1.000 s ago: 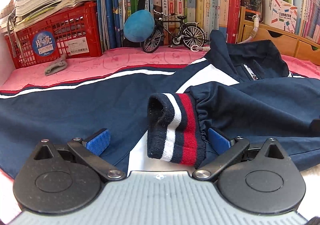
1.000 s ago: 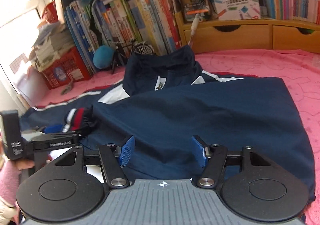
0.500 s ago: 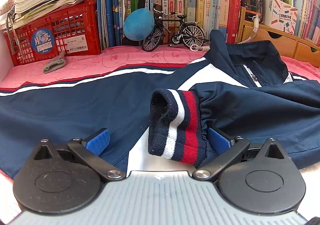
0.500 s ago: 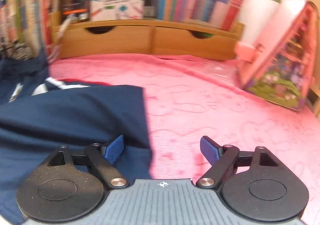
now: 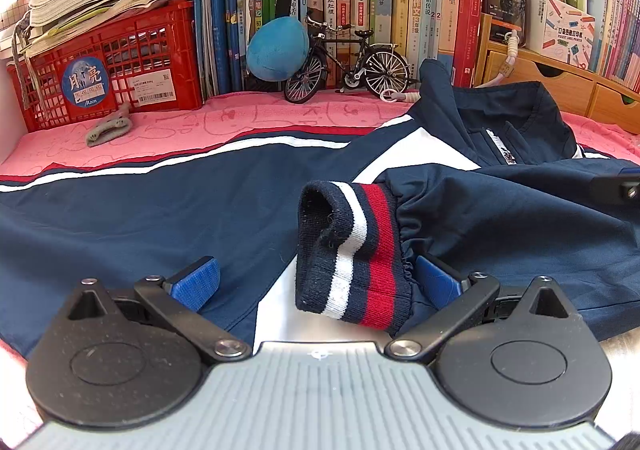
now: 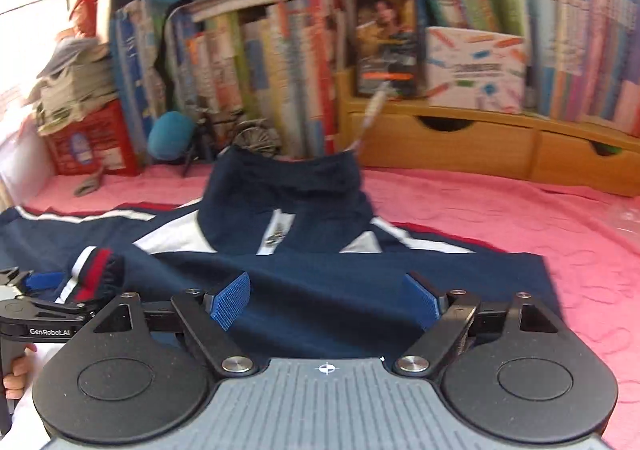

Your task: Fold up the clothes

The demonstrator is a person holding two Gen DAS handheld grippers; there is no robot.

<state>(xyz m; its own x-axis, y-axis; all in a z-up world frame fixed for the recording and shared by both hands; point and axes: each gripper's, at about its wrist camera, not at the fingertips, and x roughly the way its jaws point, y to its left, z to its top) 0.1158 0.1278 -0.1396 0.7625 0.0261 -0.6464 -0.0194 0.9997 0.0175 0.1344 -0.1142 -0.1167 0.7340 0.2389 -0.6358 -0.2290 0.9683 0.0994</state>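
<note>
A navy jacket [image 5: 120,218] with white and red stripes lies spread on a pink cloth [image 5: 240,118]. One sleeve is folded across the body; its striped knit cuff [image 5: 352,250] lies between the fingers of my left gripper [image 5: 316,284], which is open and not closed on it. In the right wrist view the jacket [image 6: 360,290] lies below my right gripper [image 6: 328,300], which is open and empty over the folded body. The collar [image 6: 288,186] points toward the books. The left gripper [image 6: 40,290] shows at the left, by the cuff [image 6: 96,266].
Books line the back. A red crate [image 5: 112,66], a blue plush ball [image 5: 276,50], a model bicycle [image 5: 348,62] and a grey rag [image 5: 108,128] stand at the back left. Wooden drawers [image 6: 480,142] stand at the back right. Bare pink cloth [image 6: 540,230] lies right of the jacket.
My right gripper swung away to the right over bare pink cloth, then came back over the jacket body. My left gripper stayed open around the cuff, barely moving.
</note>
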